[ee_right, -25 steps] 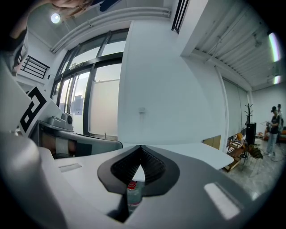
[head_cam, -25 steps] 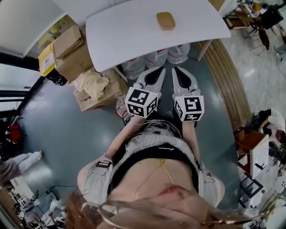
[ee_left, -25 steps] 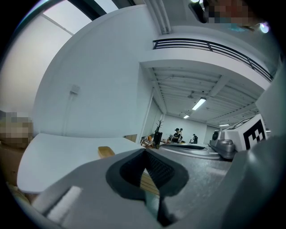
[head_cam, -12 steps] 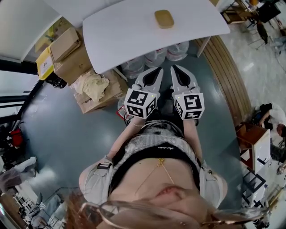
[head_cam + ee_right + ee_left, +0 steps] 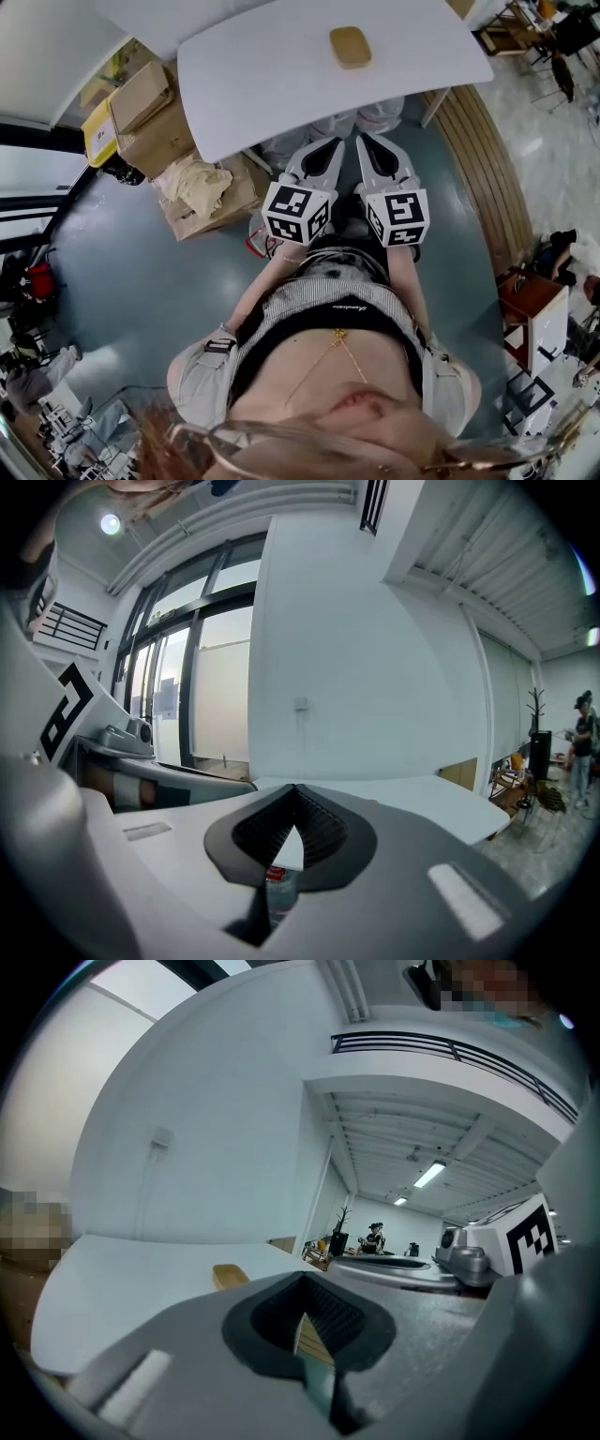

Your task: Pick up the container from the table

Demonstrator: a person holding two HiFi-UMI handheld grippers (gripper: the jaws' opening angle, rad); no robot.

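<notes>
Left gripper [image 5: 334,142] and right gripper [image 5: 367,141] hang side by side just short of the near edge of the white counter [image 5: 272,84], the jaws of each closed on nothing. The tan container [image 5: 350,46] sits lidded well back from that edge, its contents unseen. Jaws arriving unopened would likely shove it farther off. A floor-level cardboard box [image 5: 236,192] holds crumpled cloth [image 5: 195,178].

Both arms reach forward, side by side: left tongs [image 5: 336,142] and right tongs [image 5: 365,141] are pinched shut, tips nearly level at the table's [image 5: 253,75] near edge.
</notes>
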